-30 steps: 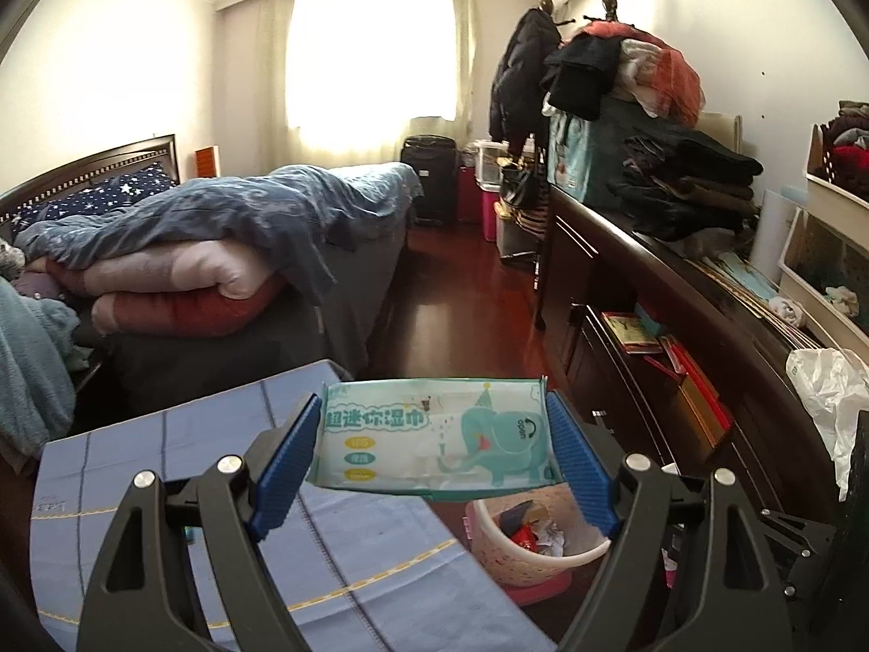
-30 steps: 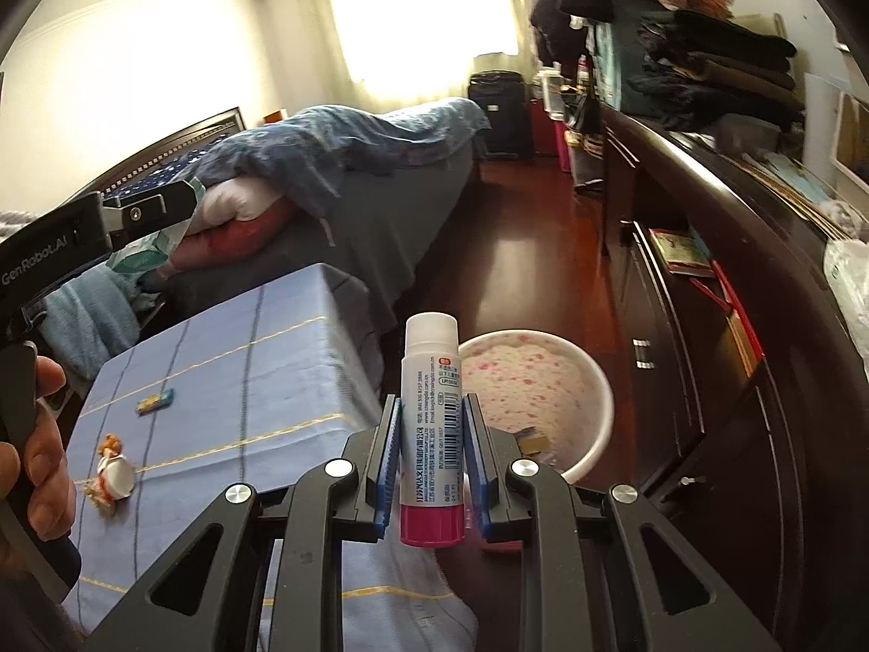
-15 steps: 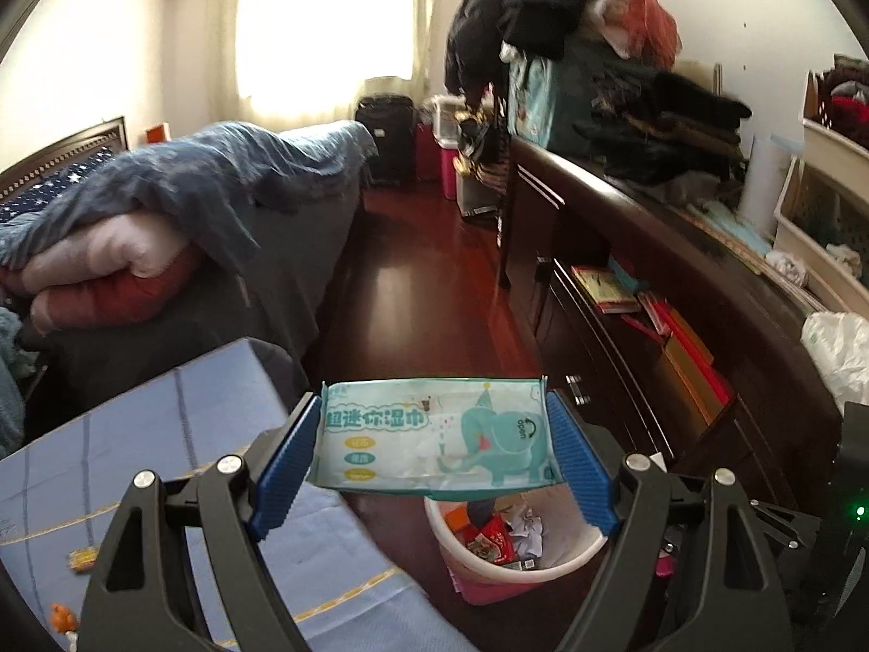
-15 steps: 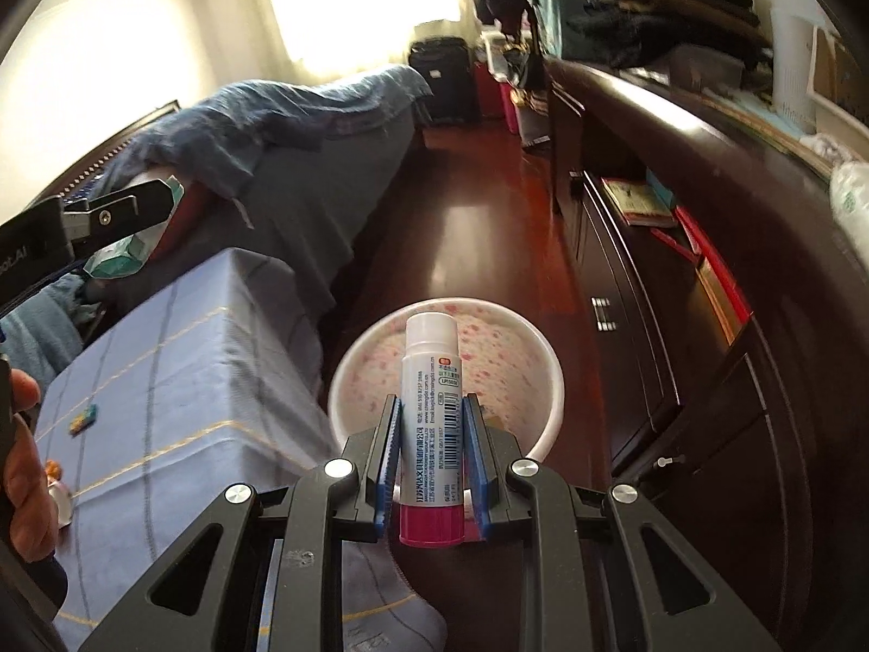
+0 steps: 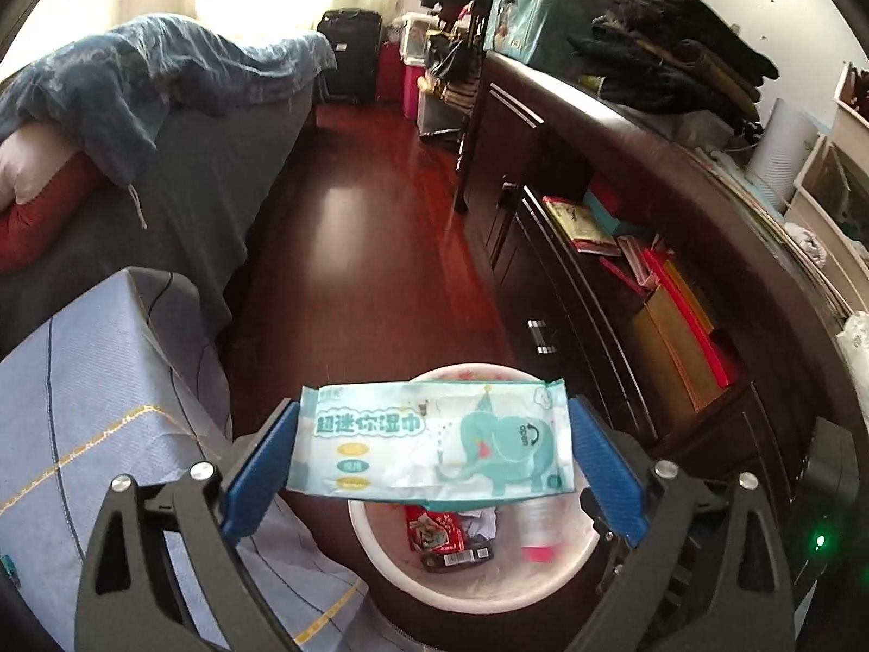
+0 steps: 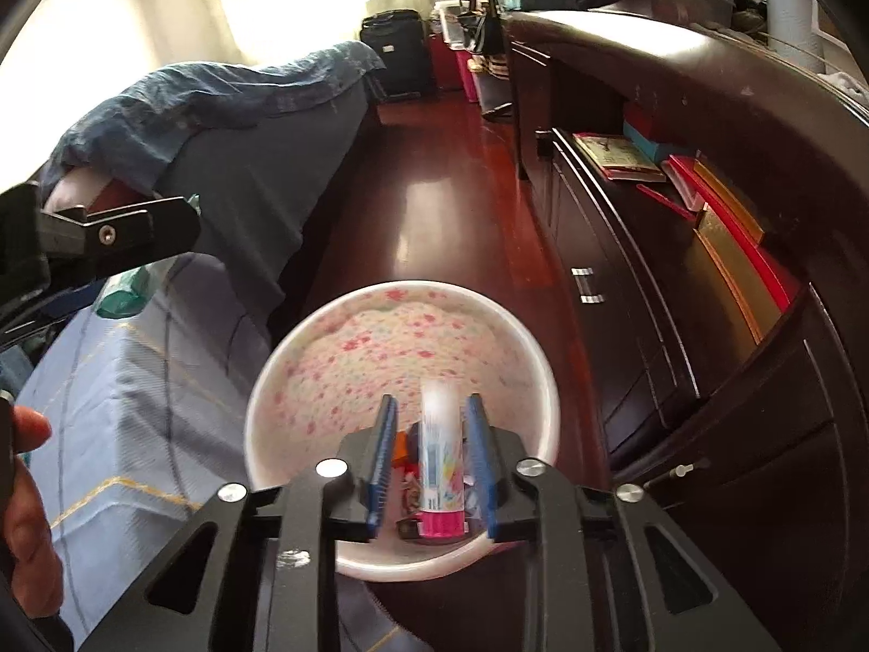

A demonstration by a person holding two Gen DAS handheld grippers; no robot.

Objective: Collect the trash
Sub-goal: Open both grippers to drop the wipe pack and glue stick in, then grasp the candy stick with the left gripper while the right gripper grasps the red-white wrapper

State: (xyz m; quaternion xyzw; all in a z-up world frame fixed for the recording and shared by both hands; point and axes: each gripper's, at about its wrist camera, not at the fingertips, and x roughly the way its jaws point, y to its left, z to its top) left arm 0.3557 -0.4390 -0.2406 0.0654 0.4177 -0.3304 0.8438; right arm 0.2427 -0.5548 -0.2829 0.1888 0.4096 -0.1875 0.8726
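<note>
A white bin with pink speckles point(image 5: 375, 538) point(image 6: 271, 380) stands on the floor and holds wrappers. My left gripper point(image 5: 434, 405) hangs over it with its jaws opening. The teal wet-wipe pack point(image 5: 434, 445) lies loose between the blue pads, with a gap at each end. My right gripper point(image 6: 432, 399) is right above the bin too, jaws opening. A white tube with a pink base point(image 6: 441, 467), blurred, drops between its pads without touching them. In the left wrist view the tube point(image 5: 537, 532) shows inside the bin.
A blue-clothed table point(image 5: 81, 407) point(image 6: 136, 380) stands left of the bin. A dark cabinet point(image 5: 624, 299) with books runs along the right. A bed point(image 5: 190, 163) lies behind, with red wood floor between. A person's hand point(image 6: 27, 489) grips the left tool point(image 6: 108, 233).
Both grippers came down over the bin. Their jaws spread, so the wipe pack and the tube are no longer pinched, and the tube has slipped lower.
</note>
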